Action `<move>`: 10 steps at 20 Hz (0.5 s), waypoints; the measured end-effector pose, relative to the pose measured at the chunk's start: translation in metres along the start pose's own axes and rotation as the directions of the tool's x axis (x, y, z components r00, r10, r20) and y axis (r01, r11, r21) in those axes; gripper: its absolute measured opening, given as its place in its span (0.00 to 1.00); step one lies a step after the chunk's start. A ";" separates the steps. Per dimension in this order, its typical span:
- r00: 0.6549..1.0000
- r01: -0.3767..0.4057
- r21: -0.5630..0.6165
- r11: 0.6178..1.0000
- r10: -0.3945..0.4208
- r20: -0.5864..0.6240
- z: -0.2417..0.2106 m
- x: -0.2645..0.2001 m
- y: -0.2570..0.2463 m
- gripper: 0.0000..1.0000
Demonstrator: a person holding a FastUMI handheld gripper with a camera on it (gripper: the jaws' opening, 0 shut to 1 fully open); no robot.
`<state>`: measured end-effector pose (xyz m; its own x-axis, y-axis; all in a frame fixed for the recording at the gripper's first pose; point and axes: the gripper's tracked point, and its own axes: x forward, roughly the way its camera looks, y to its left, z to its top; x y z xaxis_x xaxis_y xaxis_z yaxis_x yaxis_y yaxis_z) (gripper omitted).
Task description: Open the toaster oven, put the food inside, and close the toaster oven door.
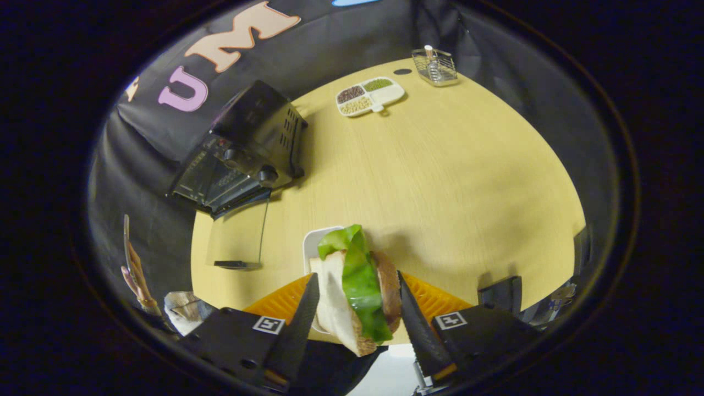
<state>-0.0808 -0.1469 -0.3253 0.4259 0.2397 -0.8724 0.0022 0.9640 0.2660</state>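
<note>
**Sandwich in the grip, oven door down, carry comes next**

The broad pale-yellow wood-grain bench (451, 181) spreads out ahead of your hand-held gripper (357, 308). On it, well beyond the fingers and off to their left, sits the black boxy toaster oven (247, 143) against the booth wall, and its glass door (234, 239) appears to be dropped open, lying flat toward you with its dark handle at the near edge. Far beyond the fingers, near the back of the bench, is a white four-part dish of dried beans and grains (369, 95), and to its right a small clear wire-and-plastic basket (434, 66).

Between the fingers you hold the food: a sandwich of pale sliced bread, green lettuce and a brown crust (357, 291), turned on edge, with both fingers pressed against its sides. A small white plate (314, 245) lies under and just behind it, and the sandwich looks to be lifted clear of the plate.

You seem to be at the put-inside step. The next move calls for carrying the sandwich forward and left to the oven mouth, keeping the squeeze gentle so the bread is not crushed and the lettuce does not slide out, and coming in above the lowered door.
</note>
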 end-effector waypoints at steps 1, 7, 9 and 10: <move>1.000 -0.003 0.006 1.000 0.003 0.001 0.001 -0.003 0.001 0.73; 0.996 -0.066 0.111 0.992 0.058 0.075 0.017 -0.012 0.021 0.41; 0.994 -0.060 0.100 0.993 0.050 0.099 0.020 -0.019 0.024 0.40; 0.992 -0.060 0.095 0.994 0.048 0.114 0.022 -0.023 0.026 0.40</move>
<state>-0.0705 -0.1299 -0.2895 0.5260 0.2715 -0.8060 0.0631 0.9326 0.3553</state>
